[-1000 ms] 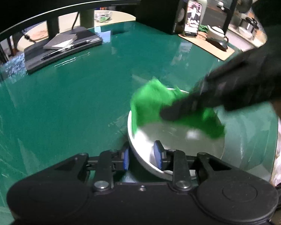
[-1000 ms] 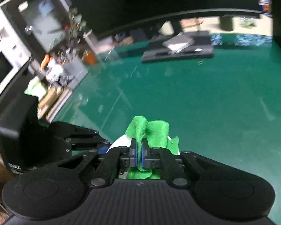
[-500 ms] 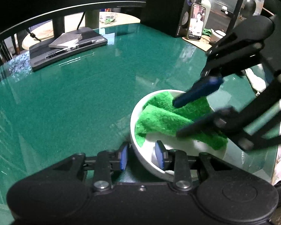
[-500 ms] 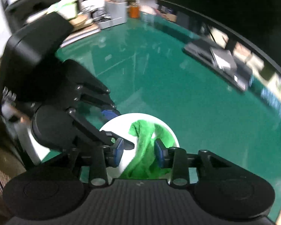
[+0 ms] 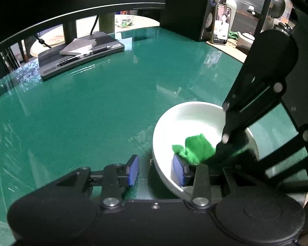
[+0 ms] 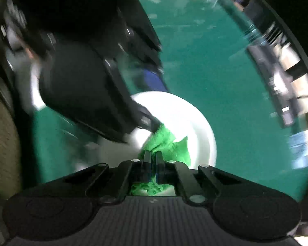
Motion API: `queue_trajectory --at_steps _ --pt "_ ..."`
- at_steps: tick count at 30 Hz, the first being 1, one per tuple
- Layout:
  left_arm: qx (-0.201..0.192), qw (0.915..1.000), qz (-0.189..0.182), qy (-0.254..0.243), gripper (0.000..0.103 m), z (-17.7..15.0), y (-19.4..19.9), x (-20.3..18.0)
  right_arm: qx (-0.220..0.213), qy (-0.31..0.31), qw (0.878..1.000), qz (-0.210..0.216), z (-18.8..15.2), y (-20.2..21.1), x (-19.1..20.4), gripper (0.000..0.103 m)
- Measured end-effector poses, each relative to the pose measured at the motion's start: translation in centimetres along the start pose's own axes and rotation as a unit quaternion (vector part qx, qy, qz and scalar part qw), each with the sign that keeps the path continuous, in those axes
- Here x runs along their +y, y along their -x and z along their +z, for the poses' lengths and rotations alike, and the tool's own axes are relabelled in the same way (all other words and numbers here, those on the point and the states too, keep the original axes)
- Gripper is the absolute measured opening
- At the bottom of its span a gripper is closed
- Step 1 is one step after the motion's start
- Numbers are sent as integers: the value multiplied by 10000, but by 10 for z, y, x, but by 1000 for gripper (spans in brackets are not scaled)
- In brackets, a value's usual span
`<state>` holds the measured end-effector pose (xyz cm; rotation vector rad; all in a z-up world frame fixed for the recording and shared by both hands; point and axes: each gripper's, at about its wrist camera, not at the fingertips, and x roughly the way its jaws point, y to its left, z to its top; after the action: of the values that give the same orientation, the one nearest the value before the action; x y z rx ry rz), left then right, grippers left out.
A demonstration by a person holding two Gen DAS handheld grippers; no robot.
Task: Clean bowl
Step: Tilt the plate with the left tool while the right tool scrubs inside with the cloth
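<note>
While the right gripper (image 6: 153,162) pinches the green cloth (image 5: 197,148), the left gripper (image 5: 156,170), jaws just widening, seemingly straddles the bowl (image 5: 186,112) rim loosely

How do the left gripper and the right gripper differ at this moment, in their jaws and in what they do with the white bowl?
The left gripper has just been opening its jaws, which straddle the white bowl's near rim with a gap showing; the right gripper is shut on the green cloth. The left stands at the rim, while the right reaches inside the bowl. Both are black with blue pads.
</note>
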<state>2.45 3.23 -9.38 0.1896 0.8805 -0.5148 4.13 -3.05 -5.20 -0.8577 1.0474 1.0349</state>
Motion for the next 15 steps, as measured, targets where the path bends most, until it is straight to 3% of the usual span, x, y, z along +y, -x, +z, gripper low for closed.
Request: queue_trajectory --at_steps 2,4,5,8,10,15 --pt "-12 9999 77 -129 37 0 0 -4 7 -34 9999 107 1 0 -4 4" --pt "-5 9995 132 -271 35 1 1 -8 211 312 9992 -167 3 0 -6 4" --pt "-6 9994 140 -306 33 1 1 -9 331 614 9956 -621 4 -2 -3 4" --pt "-28 9989 213 -424 31 2 0 -13 248 1102 9851 -1294 6 -6 0 1" --pt "-22 9989 229 -419 31 3 0 -12 56 930 9867 -1330 8 -8 0 5" --pt "-33 9980 338 -542 31 3 0 -15 80 778 9928 -902 3 -1 4 7"
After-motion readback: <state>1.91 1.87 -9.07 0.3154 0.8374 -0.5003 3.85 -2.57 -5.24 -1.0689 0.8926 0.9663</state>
